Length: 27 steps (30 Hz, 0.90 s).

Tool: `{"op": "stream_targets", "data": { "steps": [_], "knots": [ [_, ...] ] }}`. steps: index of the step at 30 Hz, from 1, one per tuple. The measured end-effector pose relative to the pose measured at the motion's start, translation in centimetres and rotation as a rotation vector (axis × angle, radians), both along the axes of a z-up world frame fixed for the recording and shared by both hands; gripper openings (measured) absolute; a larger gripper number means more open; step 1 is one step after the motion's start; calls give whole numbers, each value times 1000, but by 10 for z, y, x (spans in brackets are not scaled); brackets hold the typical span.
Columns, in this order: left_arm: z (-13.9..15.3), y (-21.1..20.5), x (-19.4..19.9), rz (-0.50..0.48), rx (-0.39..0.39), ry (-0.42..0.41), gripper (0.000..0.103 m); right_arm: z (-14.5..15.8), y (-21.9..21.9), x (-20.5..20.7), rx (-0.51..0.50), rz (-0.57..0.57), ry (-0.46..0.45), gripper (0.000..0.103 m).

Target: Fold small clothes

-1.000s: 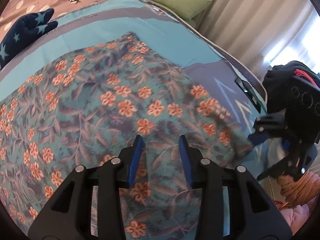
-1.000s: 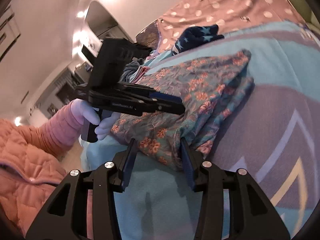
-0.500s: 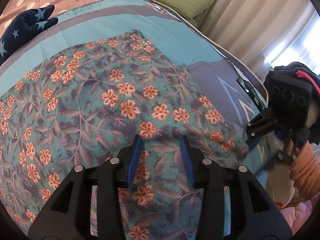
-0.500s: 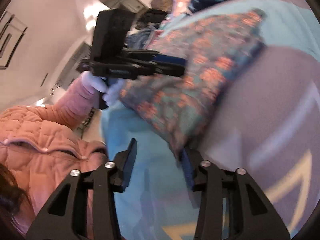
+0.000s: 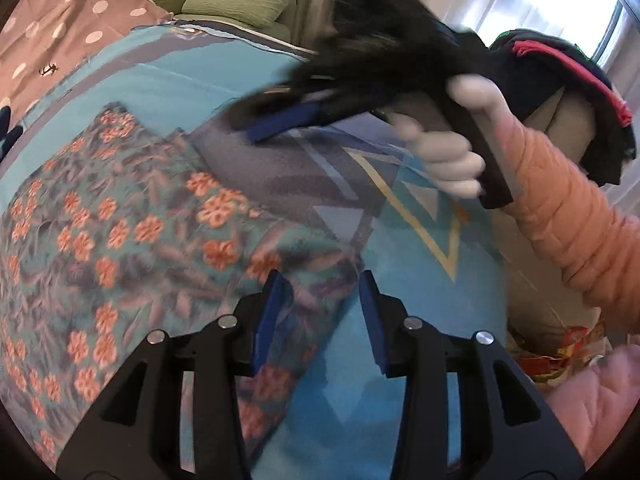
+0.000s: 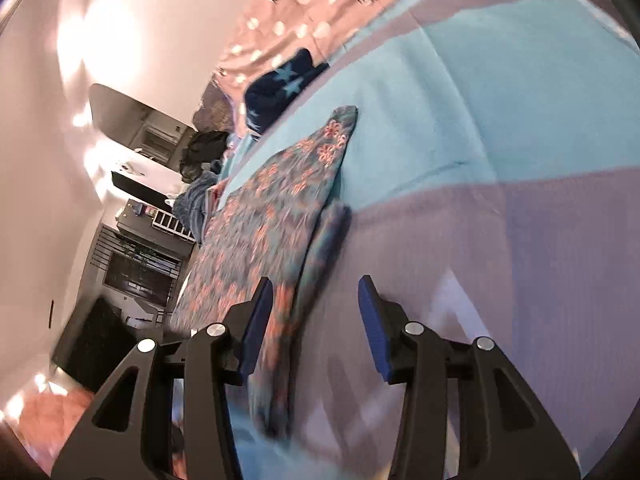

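Two grippers, left point(image 5: 322, 320) and right point(image 6: 316, 326), hovered with fingers apart, the right's just widened, over floral garment point(image 5: 120, 220) on bed point(image 5: 420, 300).

**Garment at the bed's near edge, grippers beside it**

The floral garment point(image 5: 132, 240) lies flat on the bedspread point(image 5: 168, 80), a second layer of it jutting out along one side. Behind it sits a star-print cloth point(image 6: 280, 88) — then the dotted bedding point(image 6: 320, 4). The left gripper point(image 5: 324, 320) hangs over the garment's near corner; the right gripper point(image 6: 316, 324) straddles its edge.
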<state>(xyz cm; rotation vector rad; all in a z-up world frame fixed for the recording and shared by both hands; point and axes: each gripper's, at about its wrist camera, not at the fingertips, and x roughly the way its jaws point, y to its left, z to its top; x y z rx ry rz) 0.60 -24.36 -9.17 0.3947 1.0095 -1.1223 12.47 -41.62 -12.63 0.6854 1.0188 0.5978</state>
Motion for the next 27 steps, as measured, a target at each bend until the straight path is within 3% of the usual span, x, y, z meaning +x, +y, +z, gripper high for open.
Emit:
{"op": "stream_targets", "data": {
  "steps": [4,6,7,8,12,15,17,23,27],
  "knots": [
    [-2,-9,-4,-22,-13,9,45,-3,27,34,-26,44,30,48],
    [-5,-11,-6,-35,-10,9,47,1,37,46,-96,-9,31,43],
    [-7,-11,-5,-33,-17,24,47,1,38,52,-173,-83,58,10],
    [-9,-12,-3,-33,-24,38,47,1,38,55,-202,-130,81,4],
    [-14,-13,4,-40,-78,142,46,6,38,57,-255,-183,30,1],
    [-16,-17,1,-55,-72,125,46,-2,32,62,-191,-175,37,1],
    [-16,-16,2,-55,-81,137,46,0,32,63,-203,-167,20,1],
    [-8,2,3,-42,-164,183,47,25,22,34,-343,-264,-77,6],
    [5,38,-11,-43,-244,196,48,54,15,-19,-476,-354,-238,12]
  ]
}}
